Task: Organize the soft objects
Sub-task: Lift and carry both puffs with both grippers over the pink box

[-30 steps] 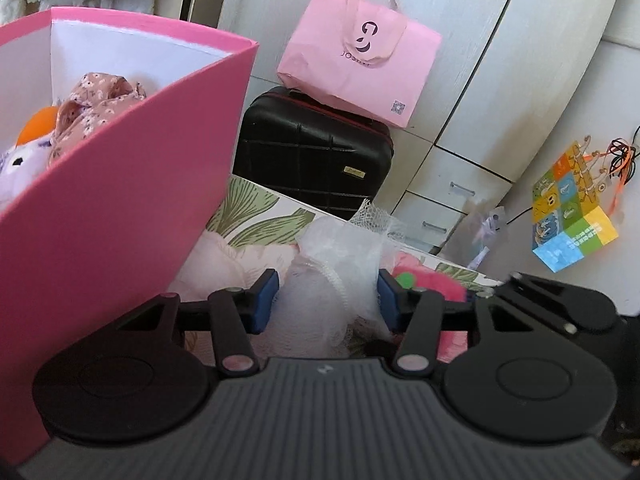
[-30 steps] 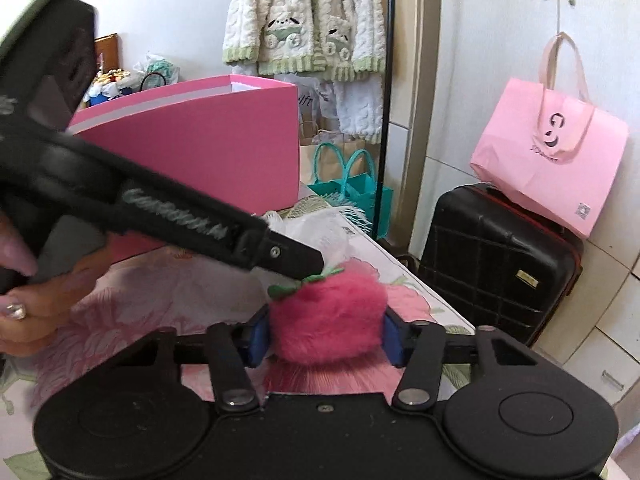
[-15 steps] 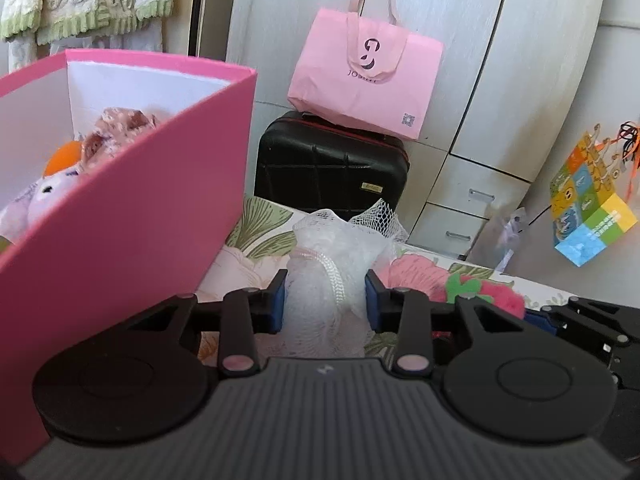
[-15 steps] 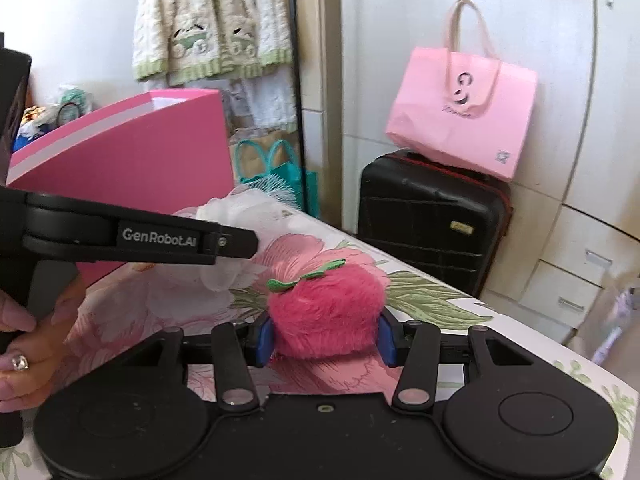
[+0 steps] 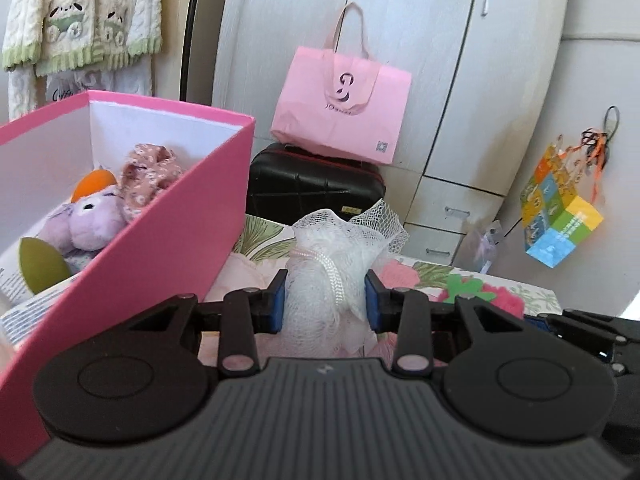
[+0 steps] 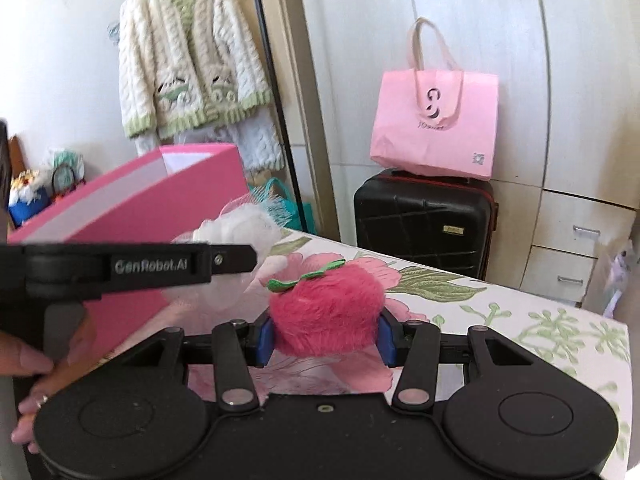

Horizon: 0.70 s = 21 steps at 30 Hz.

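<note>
Our left hand-held gripper (image 5: 325,307) pinches the white mesh bath pouf (image 5: 334,256) – pink storage box (image 5: 168,236) just to its left; our right hand-held gripper (image 6: 324,338) clamps the pink plush strawberry (image 6: 326,312) above the floral surface (image 6: 520,320).

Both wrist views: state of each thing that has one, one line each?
left gripper: shut on the white mesh pouf
right gripper: shut on the pink fuzzy strawberry
pink box: open-topped, plush toys inside
purple plush: lying in the box
black suitcase: closed, pink bag on top
wardrobe doors: closed
</note>
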{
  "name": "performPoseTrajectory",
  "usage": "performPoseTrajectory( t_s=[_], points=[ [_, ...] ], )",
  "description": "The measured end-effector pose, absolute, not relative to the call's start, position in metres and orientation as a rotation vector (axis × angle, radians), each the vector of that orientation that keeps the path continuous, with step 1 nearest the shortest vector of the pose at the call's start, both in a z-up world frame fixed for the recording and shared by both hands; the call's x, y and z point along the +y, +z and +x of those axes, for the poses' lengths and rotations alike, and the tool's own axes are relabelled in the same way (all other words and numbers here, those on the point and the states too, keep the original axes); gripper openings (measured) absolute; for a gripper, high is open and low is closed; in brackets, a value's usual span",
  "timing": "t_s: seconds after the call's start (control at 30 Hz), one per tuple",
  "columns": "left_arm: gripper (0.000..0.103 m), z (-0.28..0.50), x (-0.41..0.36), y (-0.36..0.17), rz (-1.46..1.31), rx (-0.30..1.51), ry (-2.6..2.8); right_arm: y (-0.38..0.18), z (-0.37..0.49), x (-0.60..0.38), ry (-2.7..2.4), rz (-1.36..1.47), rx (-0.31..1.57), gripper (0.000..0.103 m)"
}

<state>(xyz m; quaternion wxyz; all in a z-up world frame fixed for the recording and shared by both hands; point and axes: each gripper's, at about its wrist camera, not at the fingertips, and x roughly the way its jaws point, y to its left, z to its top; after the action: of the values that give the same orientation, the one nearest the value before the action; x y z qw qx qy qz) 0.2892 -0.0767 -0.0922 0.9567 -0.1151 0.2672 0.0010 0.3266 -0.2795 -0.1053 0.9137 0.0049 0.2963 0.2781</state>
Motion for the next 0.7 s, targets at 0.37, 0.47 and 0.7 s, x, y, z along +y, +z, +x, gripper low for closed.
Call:
performPoseTrajectory(
  t_s=[0.37, 0.47, 0.7],
  points=[
    [0.036, 0.229, -0.053, -0.088, -0.274, 0.465, -0.08, -0.099, 0.266, -0.283, 0.459, 0.092, 0.609, 0.053],
    [0.036, 0.214, -0.046, -0.085, -0.253, 0.461, -0.113, -0.096, 0.25, -0.281, 0.447, 0.092, 0.613, 0.053],
    [0.036, 0.181, -0.037, -0.077, -0.224, 0.485, -0.234, -0.088, 0.211, -0.268, 0.431, 0.057, 0.629, 0.053]
  ],
)
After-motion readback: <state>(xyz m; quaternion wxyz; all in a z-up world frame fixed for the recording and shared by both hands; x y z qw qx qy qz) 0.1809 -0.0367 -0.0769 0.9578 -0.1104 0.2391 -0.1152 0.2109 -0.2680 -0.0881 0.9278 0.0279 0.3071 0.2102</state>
